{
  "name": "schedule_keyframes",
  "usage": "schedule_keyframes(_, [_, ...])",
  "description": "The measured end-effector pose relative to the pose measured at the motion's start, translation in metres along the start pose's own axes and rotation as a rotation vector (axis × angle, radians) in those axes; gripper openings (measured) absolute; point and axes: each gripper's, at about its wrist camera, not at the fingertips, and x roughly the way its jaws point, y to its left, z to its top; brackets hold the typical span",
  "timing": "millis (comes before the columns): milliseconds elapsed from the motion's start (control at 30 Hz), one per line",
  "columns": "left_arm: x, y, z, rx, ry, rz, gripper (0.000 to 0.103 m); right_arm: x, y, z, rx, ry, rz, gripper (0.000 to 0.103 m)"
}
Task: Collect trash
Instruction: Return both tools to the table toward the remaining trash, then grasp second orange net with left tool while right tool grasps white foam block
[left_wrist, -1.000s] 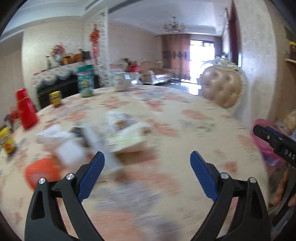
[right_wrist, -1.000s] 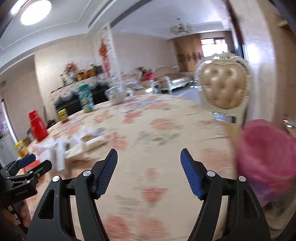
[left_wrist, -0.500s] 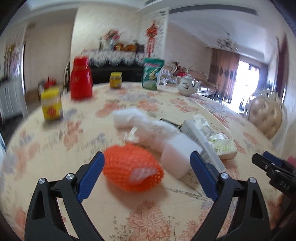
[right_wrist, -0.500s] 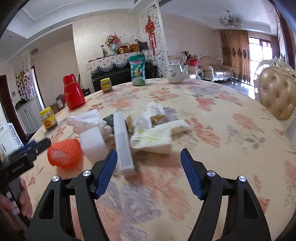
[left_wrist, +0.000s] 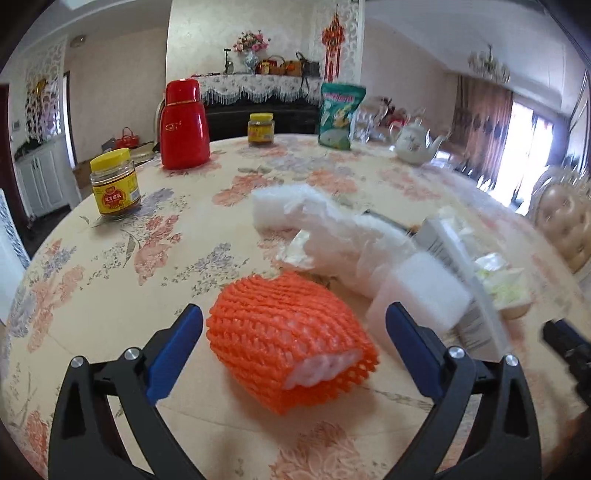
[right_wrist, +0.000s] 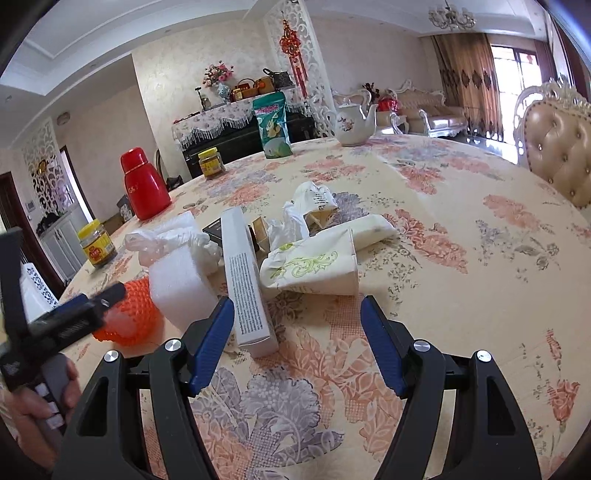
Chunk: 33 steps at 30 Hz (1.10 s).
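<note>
Your worktop (right_wrist: 461, 206) wears a floral cloth, with a red flask (left_wrist: 183, 125), two yellow-lidded jars and a teapot (right_wrist: 351, 123) standing toward its far side. The trash lies heaped mid-table: an orange foam net (left_wrist: 288, 341), a white foam block (right_wrist: 177, 290), crumpled plastic (left_wrist: 332, 229), a long white box (right_wrist: 245, 286) and paper wrappers (right_wrist: 317, 264). Your left gripper (left_wrist: 293, 350) has its fingers spread wide either side of the orange net, not touching it. Your right gripper (right_wrist: 297, 339) is wide too, empty, the box's near end just beside its left finger.
</note>
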Motion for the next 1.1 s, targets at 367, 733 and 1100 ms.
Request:
schedule_keyframes(367, [0.012, 0.018, -0.013, -0.074, 0.113, -0.05, 0.055, 0.005, 0.02, 0.001, -0.084, 0.038, 0.026, 0.068])
schedule_keyframes(733, [-0.028, 0.039, -0.004, -0.169, -0.076, -0.065, 0.041, 0.023, 0.084, 0.021, -0.317, 0.048, 0.104, 0.071])
schedule_keyframes(1100, [-0.035, 0.05, 0.001, -0.215, -0.111, -0.06, 0.042, 0.075, 0.117, 0.023, -0.384, 0.146, 0.113, 0.071])
